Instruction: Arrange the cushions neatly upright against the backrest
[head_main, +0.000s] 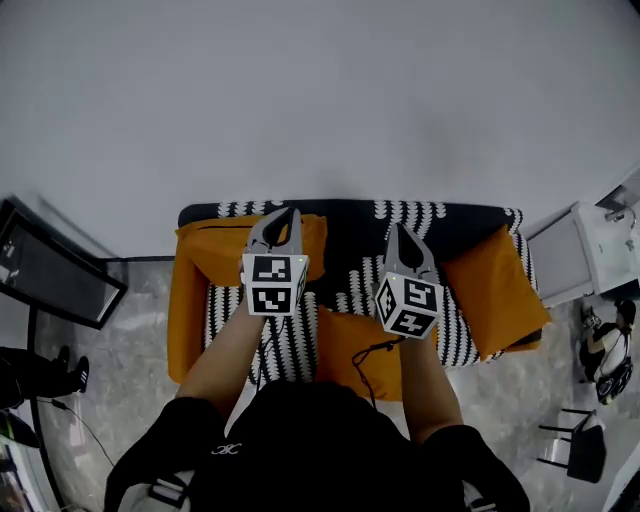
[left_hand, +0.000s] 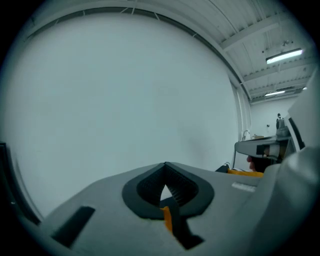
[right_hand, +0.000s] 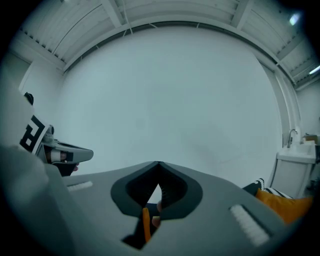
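Note:
A small sofa (head_main: 350, 215) with a black-and-white patterned cover stands against the wall. One orange cushion (head_main: 215, 250) lies at its back left, another orange cushion (head_main: 495, 290) leans at the right end, and a third orange cushion (head_main: 350, 340) lies on the seat's front middle. My left gripper (head_main: 292, 211) hangs shut and empty above the left cushion. Shut and empty too, my right gripper (head_main: 395, 227) is held above the patterned seat. In the left gripper view the closed tips (left_hand: 165, 166) face the bare wall. The right gripper view also shows closed tips (right_hand: 158, 164) and the right cushion (right_hand: 287, 205).
A pale wall (head_main: 320, 90) rises behind the sofa. A black-framed panel (head_main: 50, 265) leans at the left. A white cabinet (head_main: 600, 245) stands to the right, with a black stool (head_main: 580, 445) and gear on the marble floor.

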